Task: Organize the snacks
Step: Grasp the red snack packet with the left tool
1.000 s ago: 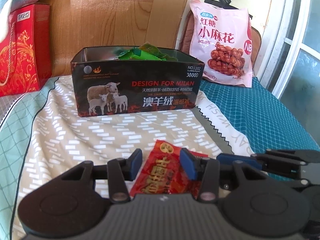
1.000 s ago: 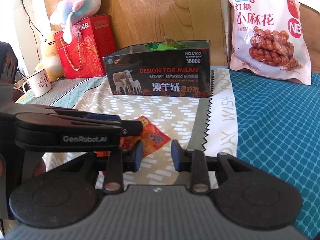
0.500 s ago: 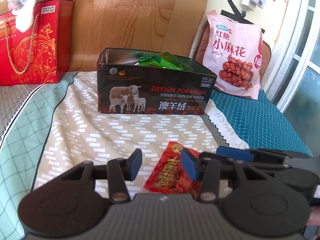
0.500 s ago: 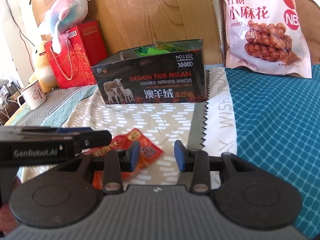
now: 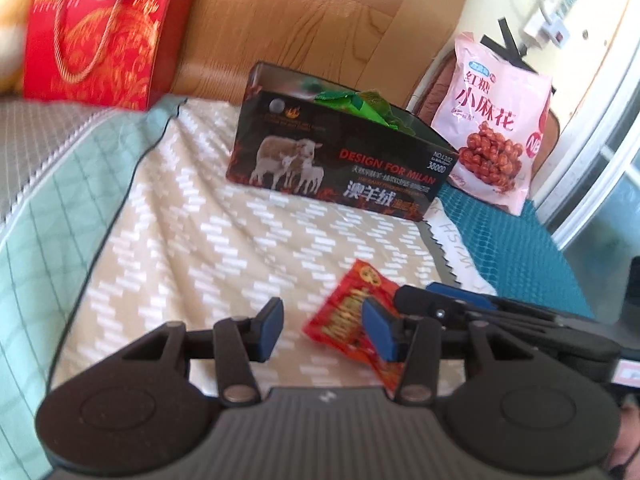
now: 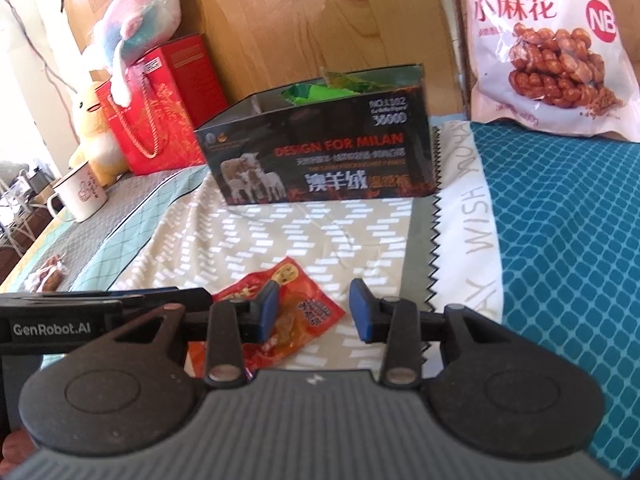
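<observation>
A red snack packet [image 5: 352,312] lies flat on the beige patterned cloth; it also shows in the right wrist view [image 6: 296,312]. My left gripper [image 5: 324,330] is open, the packet under its right finger. My right gripper [image 6: 314,310] is open, the packet under its left finger. A black open box [image 5: 340,168] with green packets inside stands behind; it also shows in the right wrist view [image 6: 320,160]. A large pink snack bag [image 5: 496,132] leans at the back right, also in the right wrist view [image 6: 544,44].
A red gift bag [image 5: 96,28] stands at the back left, with plush toys [image 6: 136,48] on and beside it. A white mug [image 6: 80,192] and a small wrapped snack [image 6: 48,278] sit on the left. Teal cloth [image 6: 560,240] covers the right.
Both grippers have pulled back and swung, the left view turning left. The red packet stays on the cloth, now off-centre between each pair of fingers.
</observation>
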